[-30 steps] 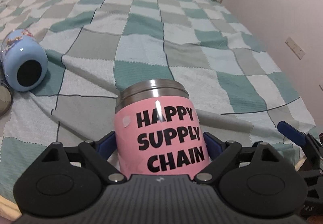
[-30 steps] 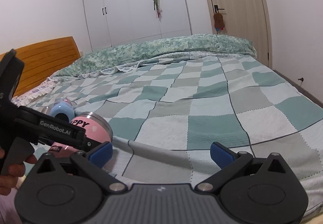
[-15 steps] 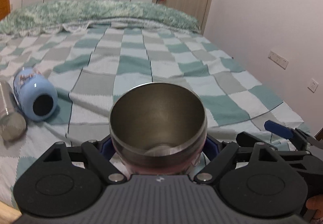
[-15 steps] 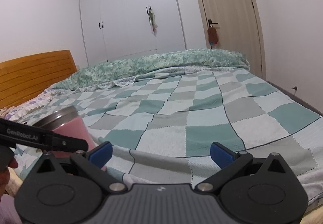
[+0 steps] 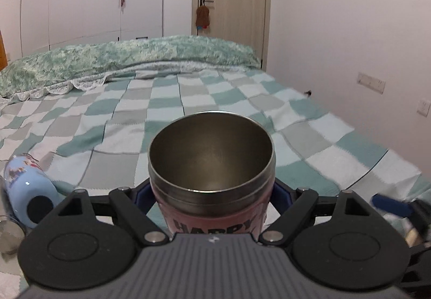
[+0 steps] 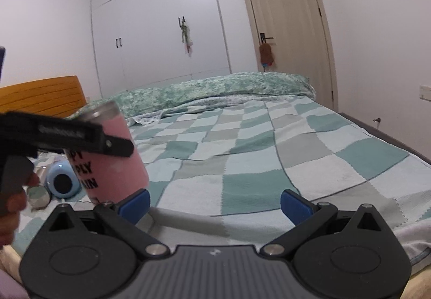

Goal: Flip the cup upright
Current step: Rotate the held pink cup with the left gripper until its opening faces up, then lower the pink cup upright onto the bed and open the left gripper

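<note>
The cup [image 5: 212,164] is held off the bed [image 5: 309,137] by the left gripper [image 5: 212,196], whose jaws are clamped on its pink wall just below the steel rim. In the left wrist view the open mouth is turned up and toward the camera, the dull steel inside is seen, and the word "HAPPY" is partly read at the bottom edge. In the right wrist view the cup [image 6: 113,153] is seen from the side, mouth uppermost and tilted somewhat, its base clear of the checked blanket [image 6: 269,159].

The right gripper [image 6: 215,203] is held low over the near edge of the bed, just beside the cup; its jaws are set wide apart with nothing between them.

A blue bottle [image 5: 24,191] is laid on its side on the blanket at the left, its dark round end turned toward the camera. A steel cylinder [image 5: 9,237] is lain just beside it, cut off by the frame edge. A green quilt [image 5: 134,59] is bunched along the far side of the bed, and white wardrobes [image 6: 161,30] and a door [image 6: 291,30] are seen behind it.
</note>
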Available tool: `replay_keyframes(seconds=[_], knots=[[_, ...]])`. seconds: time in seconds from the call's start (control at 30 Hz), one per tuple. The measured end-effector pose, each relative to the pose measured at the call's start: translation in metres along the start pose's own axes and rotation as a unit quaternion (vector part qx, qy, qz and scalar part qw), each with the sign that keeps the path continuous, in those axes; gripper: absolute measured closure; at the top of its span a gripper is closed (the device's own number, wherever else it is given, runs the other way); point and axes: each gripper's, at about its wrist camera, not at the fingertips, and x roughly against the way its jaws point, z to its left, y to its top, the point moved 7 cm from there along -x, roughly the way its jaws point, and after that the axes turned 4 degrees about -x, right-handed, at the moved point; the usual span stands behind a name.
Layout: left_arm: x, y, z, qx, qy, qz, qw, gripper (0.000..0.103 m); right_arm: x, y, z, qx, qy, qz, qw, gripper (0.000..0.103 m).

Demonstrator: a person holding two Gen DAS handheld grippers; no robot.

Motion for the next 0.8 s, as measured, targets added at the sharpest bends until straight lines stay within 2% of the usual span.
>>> replay_keyframes(seconds=[0.1,0.17,0.23,0.27,0.3,0.33,0.4,0.53,0.7,0.8], knots=[[-0.023,-0.025,-0.002,-0.007,0.007,0.033,0.9994,0.018,-0.002,-0.004,-0.005,-0.004,-0.004,0.004,1.0,0.0],[-0.022,-0.03,-0.004,-0.02,0.005,0.007,0.9998,0.018,-0.003,-0.007,-0.007,-0.005,-0.005,0.007,1.0,0.0],[-0.021,-0.03,-0.005,-0.025,0.005,0.008,0.9996,0.018,-0.005,-0.008,-0.007,-0.004,-0.005,0.009,1.0,0.0],[-0.019,-0.028,-0.005,-0.026,0.001,0.003,0.9997,0.015,-0.006,-0.008,-0.007,-0.004,-0.005,0.009,1.0,0.0],[-0.016,-0.025,-0.006,-0.026,-0.009,-0.007,0.9996,0.003,-0.006,-0.008,-0.006,-0.005,-0.004,0.009,1.0,0.0],[-0.011,-0.023,-0.007,-0.027,-0.015,-0.017,0.9994,0.0,-0.005,-0.009,-0.005,-0.005,-0.003,0.008,1.0,0.0],[0.001,-0.018,-0.007,-0.032,-0.015,-0.04,0.9986,0.0,-0.004,-0.009,-0.002,-0.004,-0.001,0.007,1.0,0.0],[0.028,-0.013,-0.001,-0.032,-0.006,-0.062,0.9976,0.0,0.001,-0.008,0.005,-0.001,0.009,-0.001,1.0,0.0],[0.076,-0.018,0.031,0.011,-0.004,-0.108,0.9941,0.0,0.015,-0.007,0.025,0.017,0.025,-0.022,0.999,0.0],[0.105,-0.029,0.058,0.034,0.022,-0.136,0.9898,0.0,0.024,-0.008,0.037,0.026,0.029,-0.033,0.999,0.0]])
